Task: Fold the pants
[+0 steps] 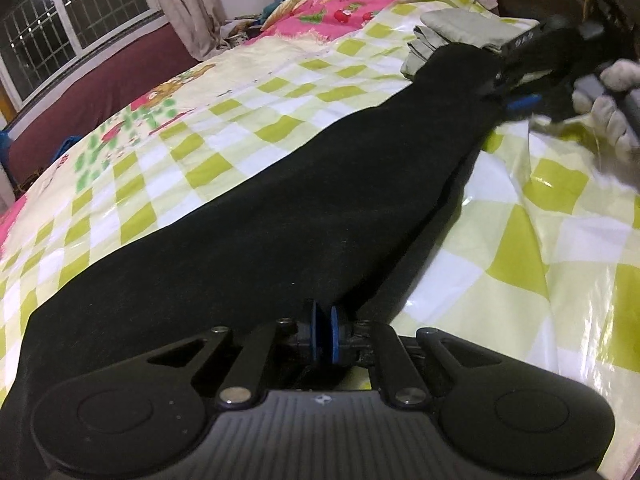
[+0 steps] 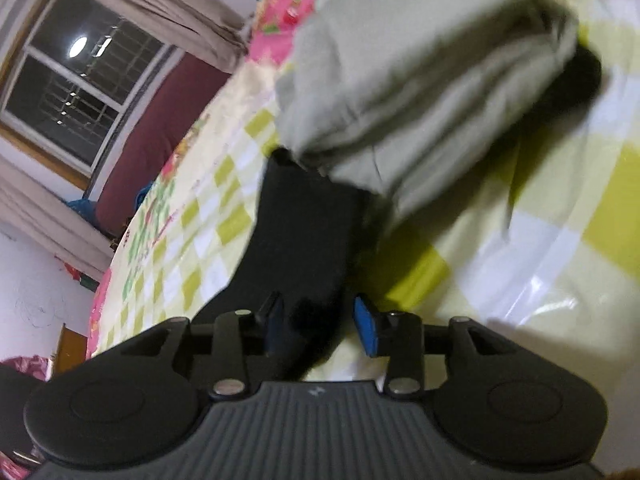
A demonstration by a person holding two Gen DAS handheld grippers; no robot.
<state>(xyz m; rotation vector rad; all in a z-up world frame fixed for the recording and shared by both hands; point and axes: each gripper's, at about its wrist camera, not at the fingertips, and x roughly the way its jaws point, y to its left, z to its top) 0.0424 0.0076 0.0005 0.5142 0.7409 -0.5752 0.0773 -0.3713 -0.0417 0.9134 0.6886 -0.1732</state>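
From the left wrist, the left gripper (image 1: 325, 334) is pinched tight on the near edge of one pair of black pants (image 1: 280, 216), which stretch far across the checked bedsheet (image 1: 580, 248). From the right wrist, the right gripper (image 2: 322, 326) has let go, jaws apart, black cloth loose between them. One folded grey garment (image 2: 420, 92) lies just beyond.

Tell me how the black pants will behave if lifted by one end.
The black pants lie flat, following the bed cover, so they are probably floppy and would sag. The thin cloth looks light. On that glossy cover it would likely slide when pushed.
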